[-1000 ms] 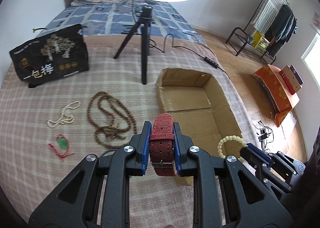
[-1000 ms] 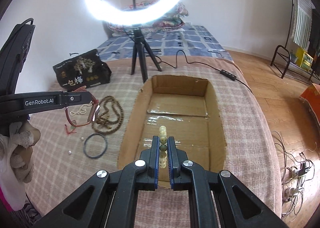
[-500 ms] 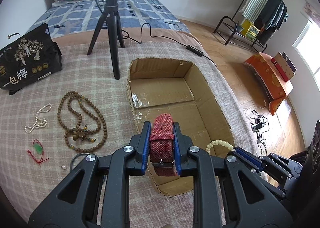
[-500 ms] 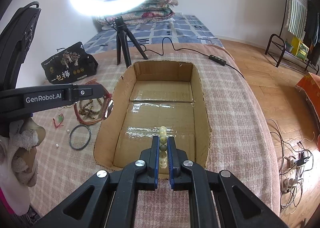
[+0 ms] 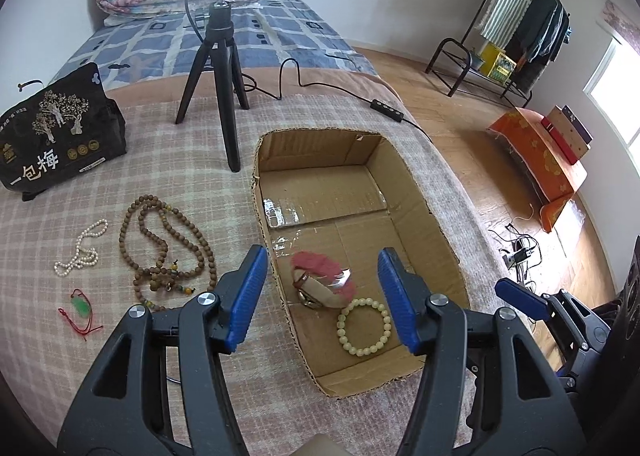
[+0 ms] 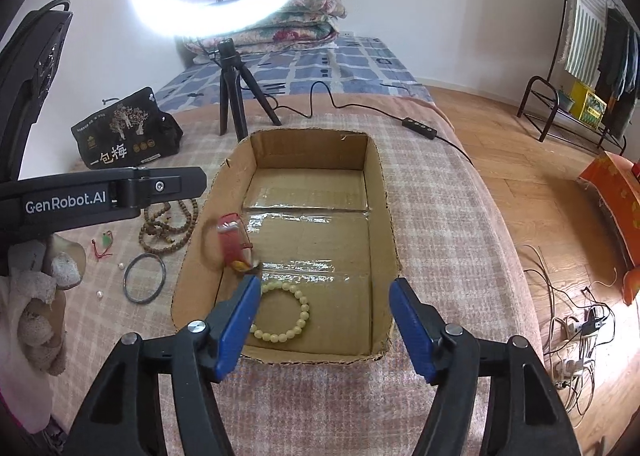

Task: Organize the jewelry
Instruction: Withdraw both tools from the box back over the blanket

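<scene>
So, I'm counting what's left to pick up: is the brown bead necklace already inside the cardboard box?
No, the brown bead necklace lies on the checked blanket, left of the cardboard box.

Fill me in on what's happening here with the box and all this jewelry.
A person is sorting jewelry into a cardboard box with two handheld tools. Both the left tool and right tool are open over the box and hold nothing. A red watch, blurred, and a pale bead bracelet are inside the box. On the blanket beside it lie a brown bead necklace, a pearl strand, a green pendant and a dark bangle.
</scene>
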